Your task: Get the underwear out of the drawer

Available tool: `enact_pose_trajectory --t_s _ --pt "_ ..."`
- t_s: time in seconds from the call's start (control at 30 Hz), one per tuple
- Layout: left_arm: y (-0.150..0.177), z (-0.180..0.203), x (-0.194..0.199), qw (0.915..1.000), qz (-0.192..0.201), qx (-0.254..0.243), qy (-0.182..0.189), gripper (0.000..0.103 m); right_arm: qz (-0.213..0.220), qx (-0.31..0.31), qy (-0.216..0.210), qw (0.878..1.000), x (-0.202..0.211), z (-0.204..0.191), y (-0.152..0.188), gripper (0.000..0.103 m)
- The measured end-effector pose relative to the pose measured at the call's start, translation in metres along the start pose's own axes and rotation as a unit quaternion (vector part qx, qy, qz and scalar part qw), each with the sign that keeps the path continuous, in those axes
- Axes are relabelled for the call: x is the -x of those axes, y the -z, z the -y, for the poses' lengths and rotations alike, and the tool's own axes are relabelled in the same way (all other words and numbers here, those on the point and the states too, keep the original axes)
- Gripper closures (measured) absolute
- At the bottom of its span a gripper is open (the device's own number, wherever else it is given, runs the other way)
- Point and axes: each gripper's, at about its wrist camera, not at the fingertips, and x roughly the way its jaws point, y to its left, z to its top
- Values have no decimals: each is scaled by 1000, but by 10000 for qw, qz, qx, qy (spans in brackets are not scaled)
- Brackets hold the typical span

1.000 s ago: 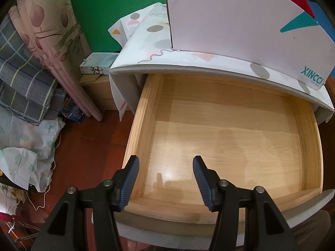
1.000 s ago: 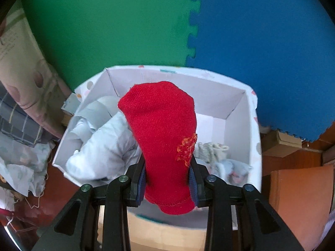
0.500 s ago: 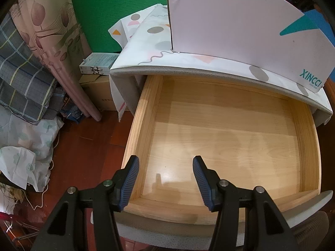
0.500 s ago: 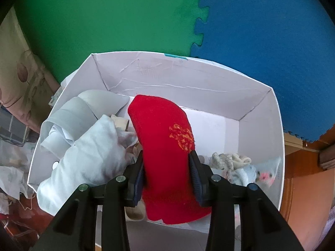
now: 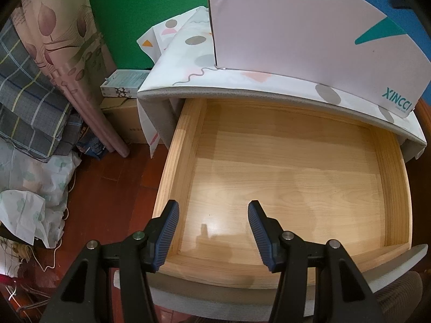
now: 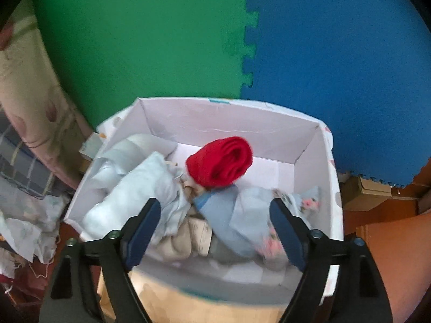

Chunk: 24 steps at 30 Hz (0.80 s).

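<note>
The drawer [image 5: 291, 177] is pale wood with visible grain and a smooth, slightly glossy bottom that gives soft reflections. The left claw [image 5: 213, 231] has matt black plastic arms, ribbed blue rubber-like pads [image 5: 168, 231] and small shiny metal screws. The white box [image 5: 309, 37] looks like smooth matt cardboard. The red underwear [image 6: 219, 161] is a soft knitted cloth, rolled. Around it lie pale cloth pieces [image 6: 140, 188], wrinkled and matt. The wall mats [image 6: 150, 40] look like matt foam. The floor [image 5: 107, 188] is dark glossy wood.
</note>
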Motion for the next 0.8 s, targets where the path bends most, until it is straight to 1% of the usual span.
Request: enact_pose_trajectory --t_s 0.03,0.13,0.2,0.23,0.3,0.37,0.47,0.53,0.7,0.8 --pt "0 0 0 10000 -5 1 8 48 72 6 -24 10000 9 1 5 13" --pt "0 0 1 10000 35 3 0 48 327 32 -68 9994 43 7 35 9" --pt "0 0 3 10000 84 16 -2 48 442 42 -45 9990 55 10 54 6" --pt "1 0 4 9999 116 21 -10 48 488 70 -18 9988 61 12 70 4" --pt "1 0 7 9999 142 25 17 48 522 116 93 9985 66 16 96 3" --pt "2 0 10 9998 178 17 31 48 482 222 265 9982 66 18 129 2" --pt "5 -1 17 9995 312 55 31 48 377 290 462 9978 55 21 167 3" --pt "8 0 23 9991 411 56 53 48 242 215 442 9985 44 25 191 3" --pt "16 6 31 9989 449 -22 123 48 1 -210 279 9994 21 33 227 3" --pt "24 14 37 9985 493 -127 196 48 -9 -296 276 9992 13 30 240 3"
